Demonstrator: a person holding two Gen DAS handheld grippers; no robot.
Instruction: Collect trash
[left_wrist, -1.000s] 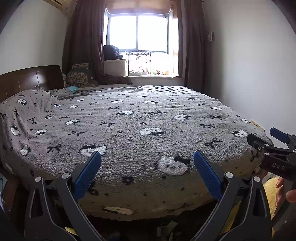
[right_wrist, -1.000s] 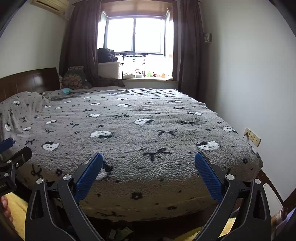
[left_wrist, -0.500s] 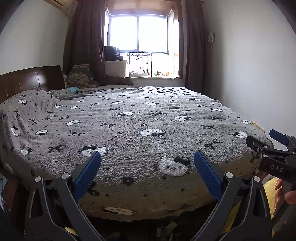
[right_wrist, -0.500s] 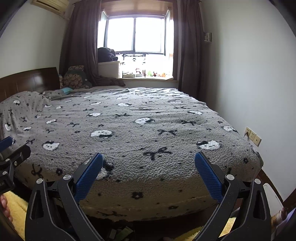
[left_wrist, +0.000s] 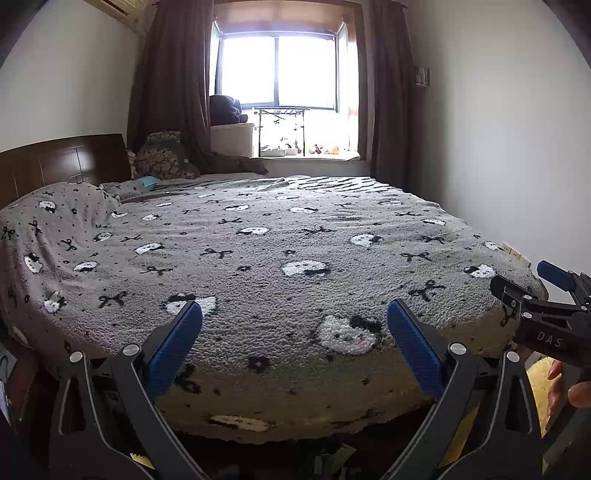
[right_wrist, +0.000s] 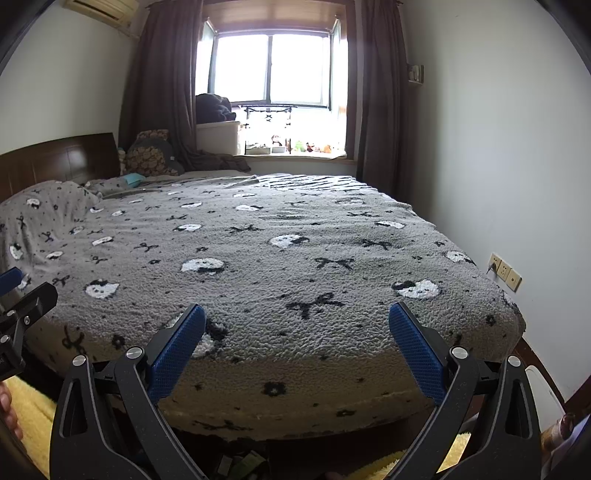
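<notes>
Both wrist cameras face a bed (left_wrist: 295, 258) covered by a grey fleece blanket printed with white cat faces and black bows, with a curtained window (left_wrist: 280, 70) at the far end. The left wrist view alone catches the right gripper (left_wrist: 532, 284) from the side at its right edge, with the letters "DAS" on its body and part of a hand (left_wrist: 576, 387) below it. The right wrist view alone shows the wall sockets (right_wrist: 504, 271) plainly on the right wall, and the tip of the left gripper (right_wrist: 14, 291) poking in at its left edge.

The left gripper (left_wrist: 293, 328) is held level and low at the foot of the bed, its blue-padded fingers (left_wrist: 175, 343) spread wide with nothing between them. The right gripper (right_wrist: 295, 326) sits beside it at a similar height, its blue fingers (right_wrist: 415, 347) likewise spread apart and holding nothing.

The trash lies on the dark floor under the bed's overhanging edge: small scraps (left_wrist: 332, 459) show at the bottom of the left view, and a few greenish wrappers (right_wrist: 243, 461) at the bottom of the right view. Neither gripper touches them. A yellow fluffy rug (right_wrist: 29, 413) lies beside the bed.
</notes>
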